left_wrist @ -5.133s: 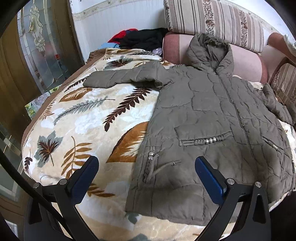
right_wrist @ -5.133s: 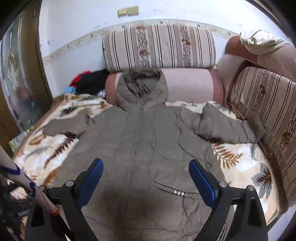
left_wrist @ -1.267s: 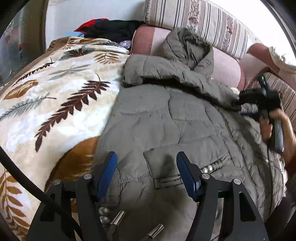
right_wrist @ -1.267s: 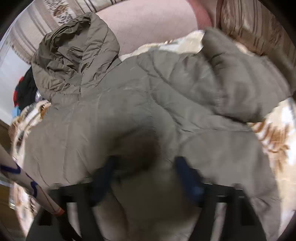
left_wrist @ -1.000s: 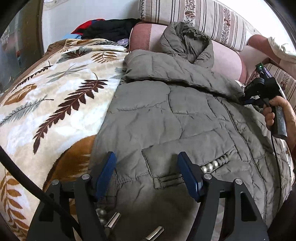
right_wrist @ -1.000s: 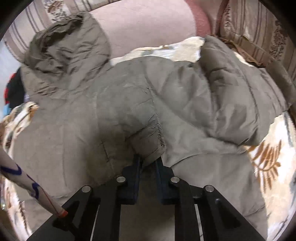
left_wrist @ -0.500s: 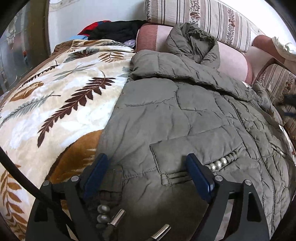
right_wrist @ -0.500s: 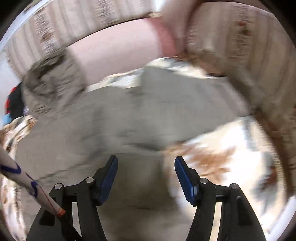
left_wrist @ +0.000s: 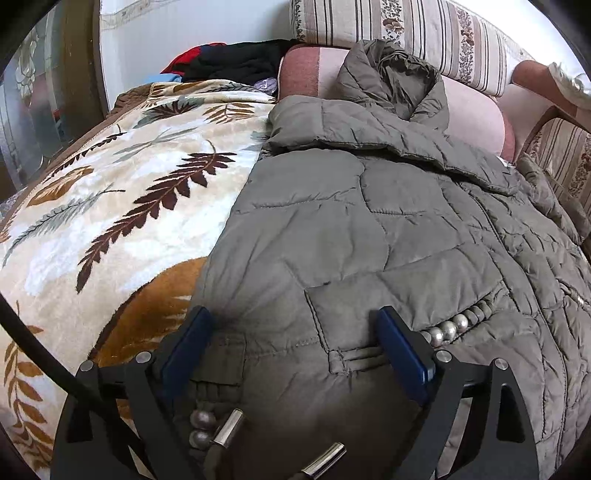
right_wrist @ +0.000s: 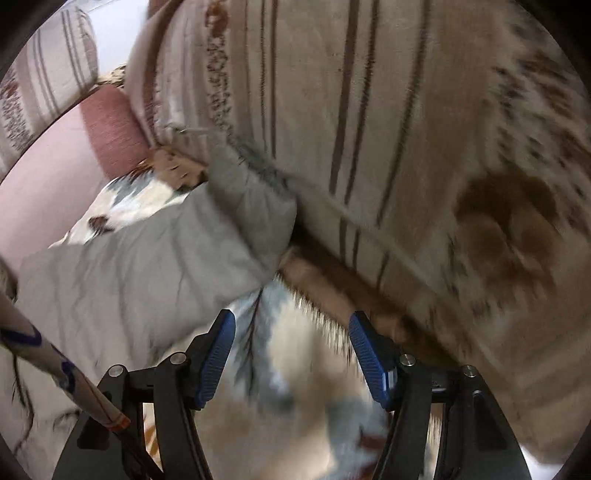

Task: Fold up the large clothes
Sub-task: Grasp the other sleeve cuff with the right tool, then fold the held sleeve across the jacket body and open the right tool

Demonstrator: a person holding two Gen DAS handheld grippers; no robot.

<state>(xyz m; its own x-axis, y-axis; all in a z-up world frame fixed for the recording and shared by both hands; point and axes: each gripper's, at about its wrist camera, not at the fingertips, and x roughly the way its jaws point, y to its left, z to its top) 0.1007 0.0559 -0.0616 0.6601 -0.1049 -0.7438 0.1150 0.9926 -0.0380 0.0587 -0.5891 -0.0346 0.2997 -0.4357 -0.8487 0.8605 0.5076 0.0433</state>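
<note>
An olive quilted jacket [left_wrist: 369,229] is lying face up on a leaf-patterned blanket [left_wrist: 110,206] that is covering a sofa, its hood [left_wrist: 391,81] resting against a pink bolster [left_wrist: 476,118] at the back. Compared with about a second ago, the sleeve [left_wrist: 369,136] folded across the chest is now lying free where the right tongs had been pinching its cuff, and the hand with those tongs is no longer showing at the right edge of the left wrist view. The left tongs [left_wrist: 295,354], narrower a second ago, are spreading their blue pads wide above the jacket's lower front, straddling the pocket flap [left_wrist: 388,306] with its row of silver beads [left_wrist: 454,325]; nothing is being gripped between them. The right tongs [right_wrist: 291,358], shut on the cuff a second ago, are opening too and are now hovering empty over bare blanket [right_wrist: 295,387] near the striped side cushion [right_wrist: 406,147], in a heavily blurred view. There the jacket's other sleeve [right_wrist: 147,254] is stretching out toward that cushion, its cuff end [right_wrist: 255,206] bunching up against it. The fabric is looking puffy and creased, with stitched panels and a zip line running down the middle. Behind the blanket's far corner a heap of red and black clothes [left_wrist: 229,62] is sitting by the wall, and a striped back cushion [left_wrist: 399,33] is standing above the bolster.
</note>
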